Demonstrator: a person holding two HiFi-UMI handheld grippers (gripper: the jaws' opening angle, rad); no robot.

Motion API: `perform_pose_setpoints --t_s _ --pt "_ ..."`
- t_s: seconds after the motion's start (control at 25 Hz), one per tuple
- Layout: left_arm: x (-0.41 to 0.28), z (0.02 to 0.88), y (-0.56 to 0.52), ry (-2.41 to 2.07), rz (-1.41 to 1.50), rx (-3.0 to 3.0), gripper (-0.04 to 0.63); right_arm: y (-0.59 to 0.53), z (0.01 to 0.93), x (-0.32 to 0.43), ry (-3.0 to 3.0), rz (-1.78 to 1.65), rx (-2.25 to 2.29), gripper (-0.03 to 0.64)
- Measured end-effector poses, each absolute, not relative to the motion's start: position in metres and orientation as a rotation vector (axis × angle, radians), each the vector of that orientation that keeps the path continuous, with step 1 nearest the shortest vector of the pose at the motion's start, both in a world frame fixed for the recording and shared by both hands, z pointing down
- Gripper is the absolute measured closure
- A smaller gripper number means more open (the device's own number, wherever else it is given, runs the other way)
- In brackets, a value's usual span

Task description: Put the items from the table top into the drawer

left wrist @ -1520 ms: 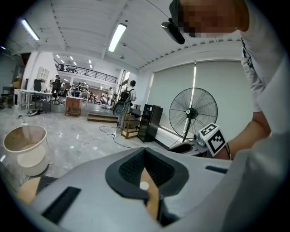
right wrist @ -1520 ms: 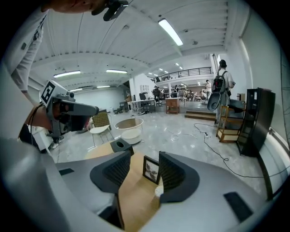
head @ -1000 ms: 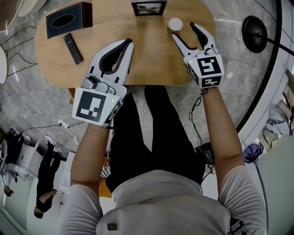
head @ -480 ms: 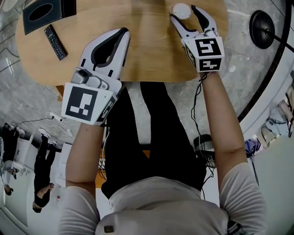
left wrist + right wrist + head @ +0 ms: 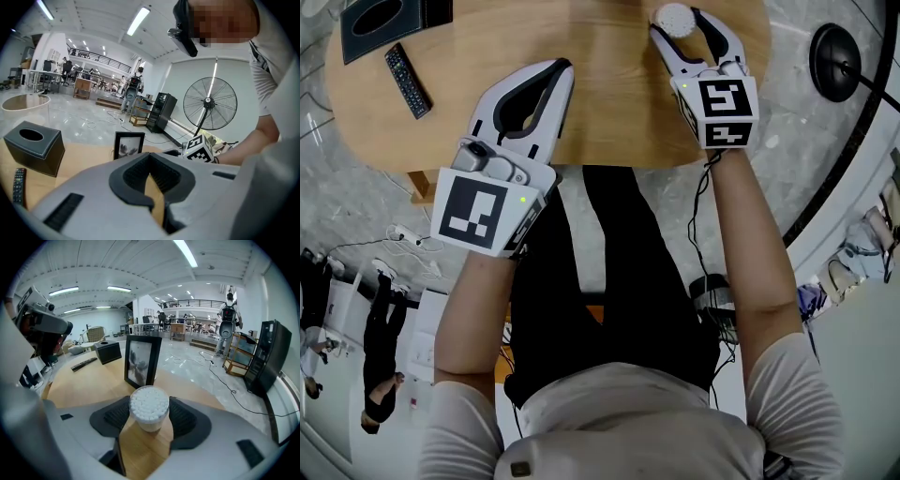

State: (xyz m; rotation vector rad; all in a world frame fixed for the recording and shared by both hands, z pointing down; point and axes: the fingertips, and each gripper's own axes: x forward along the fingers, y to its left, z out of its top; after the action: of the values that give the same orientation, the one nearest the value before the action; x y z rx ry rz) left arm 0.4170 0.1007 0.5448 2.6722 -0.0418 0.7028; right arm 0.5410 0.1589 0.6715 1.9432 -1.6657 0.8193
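A small clear jar of white cotton swabs (image 5: 673, 16) (image 5: 149, 408) stands upright on the wooden table (image 5: 609, 103), at its far right. My right gripper (image 5: 679, 25) (image 5: 150, 400) is open, and the jar stands between its two fingertips. I cannot tell whether the pads touch it. My left gripper (image 5: 560, 68) (image 5: 150, 157) hovers over the table's near middle, shut and holding nothing. A black remote (image 5: 407, 81) (image 5: 18, 185) and a black tissue box (image 5: 384, 19) (image 5: 35, 145) lie at the far left. A black picture frame (image 5: 142, 360) (image 5: 129, 145) stands behind the jar. No drawer shows.
The person's legs (image 5: 609, 281) are beside the table's near edge. A black round stand base (image 5: 836, 61) sits on the floor to the right, and a standing fan (image 5: 209, 103) is beyond the table. Cables and a power strip (image 5: 408, 236) lie on the floor at left.
My right gripper has moved forward and left, so the swab jar, formerly beside its left fingertip, now stands between the jaws. The left gripper stays shut over the table.
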Motion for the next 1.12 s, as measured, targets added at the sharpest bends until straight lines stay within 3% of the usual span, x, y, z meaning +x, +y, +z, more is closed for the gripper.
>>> perform_pose_setpoints --t_s 0.44,1.12 --pt "0.364 0.513 0.066 -0.181 0.637 2.675 0.586 0.127 0.644 0.480 -1.758 0.763 1.813 0.339" --pt "0.111 0.512 -0.016 -0.575 0.565 2.561 0.586 0.019 0.630 0.226 -2.013 0.636 1.445 0.339"
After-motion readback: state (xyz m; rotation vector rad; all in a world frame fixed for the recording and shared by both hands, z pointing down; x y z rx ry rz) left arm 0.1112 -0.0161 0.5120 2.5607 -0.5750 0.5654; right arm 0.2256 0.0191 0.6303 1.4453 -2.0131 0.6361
